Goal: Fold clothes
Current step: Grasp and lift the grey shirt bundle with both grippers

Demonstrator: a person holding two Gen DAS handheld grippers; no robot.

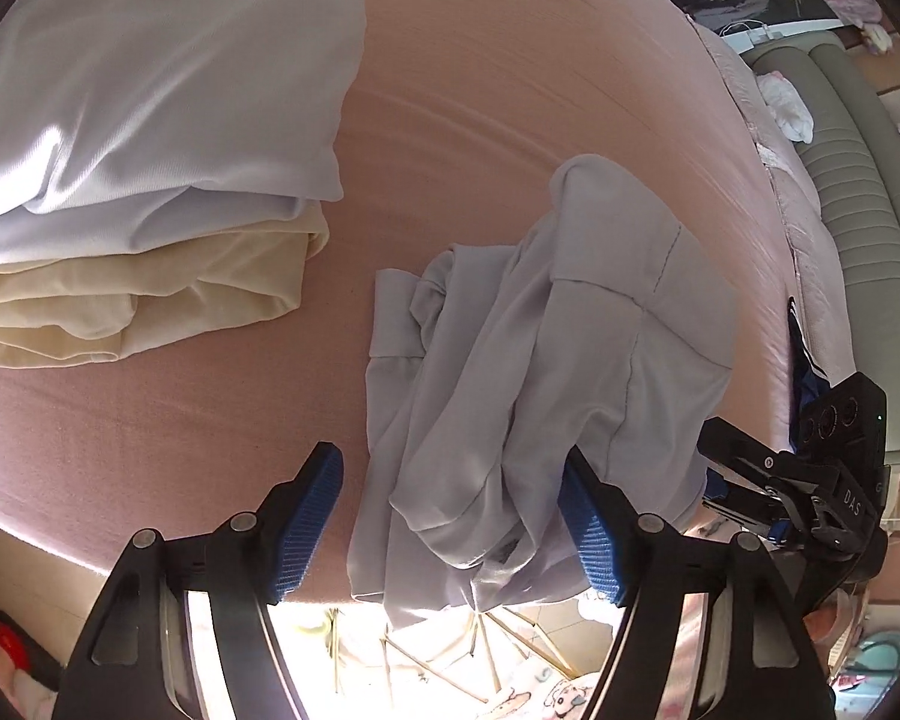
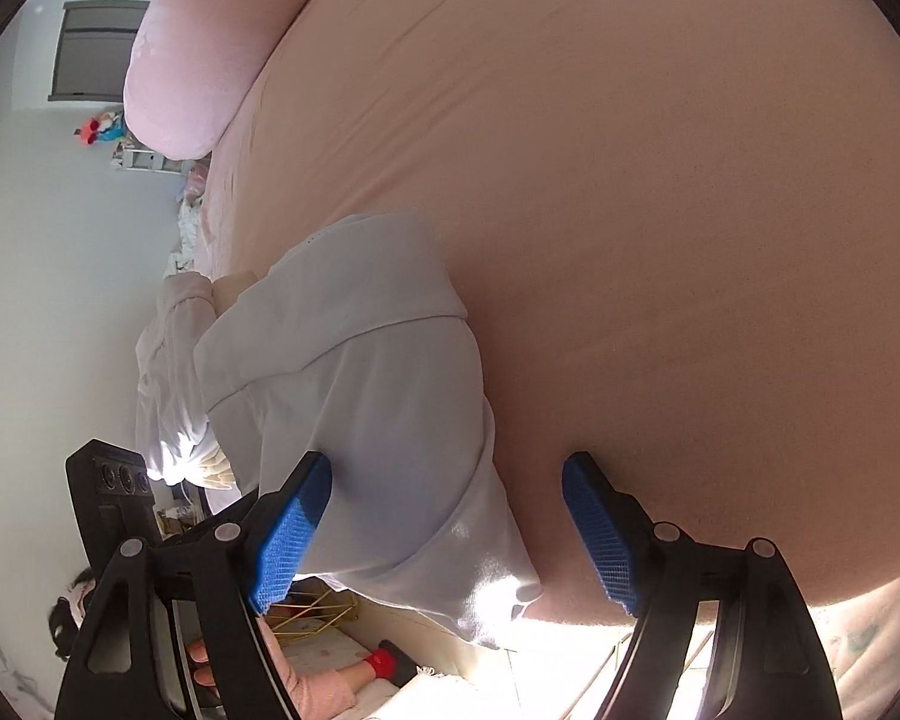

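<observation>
A crumpled pale grey garment [image 1: 546, 360] lies on the pink bed sheet [image 1: 510, 90], with one end hanging over the bed's front edge. My left gripper [image 1: 450, 531] stands open astride its near part. The right blue pad [image 1: 594, 534] is at the cloth and the left pad [image 1: 306, 528] is over bare sheet. In the right wrist view the same garment [image 2: 354, 408] runs between the spread fingers of my right gripper [image 2: 447, 531], which is open, and neither pad presses the cloth. The right gripper's black body [image 1: 822, 468] shows beyond the garment.
A folded stack sits at the upper left, a white piece [image 1: 150, 90] on top of a cream one [image 1: 138, 294]. A pink pillow [image 2: 180, 78] lies far up the bed, and a grey padded headboard [image 1: 858, 210] runs along its end. Below the front edge stands a gold wire rack [image 1: 450, 654].
</observation>
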